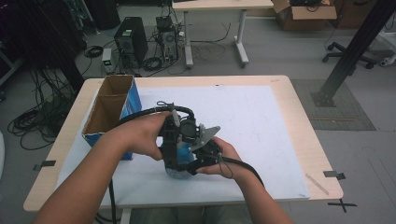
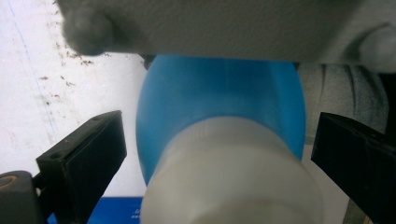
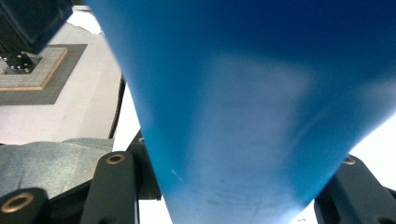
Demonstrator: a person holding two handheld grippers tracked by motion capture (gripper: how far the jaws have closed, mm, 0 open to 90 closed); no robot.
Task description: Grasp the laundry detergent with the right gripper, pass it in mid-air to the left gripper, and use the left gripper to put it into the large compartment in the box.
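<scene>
Here, nearest the person, both hands meet over the white mat (image 1: 261, 135) on the tabletop (image 1: 299, 116), well in front of the open cardboard box (image 1: 109, 109) that stands at the mat's left. The blue bottle (image 1: 184, 154) with its white cap (image 2: 233, 177) sits between the two tools. The right gripper (image 3: 233, 186) has its fingers (image 3: 114, 186) clamped on the bottle's blue body, which tapers towards them. The left gripper (image 2: 219, 154) stands with its fingers (image 2: 88, 158) spread on either side of the cap, not touching it; whether it has let go or is about to close I cannot tell. The bottle looks like smooth moulded plastic, probably light, fairly stiff but slippery on its curved shoulder. The ribbed cap should offer the surer hold for twisting, while the body is best pinched where it narrows. Beyond the box lie cables and a computer tower (image 1: 130, 39) on the floor.
</scene>
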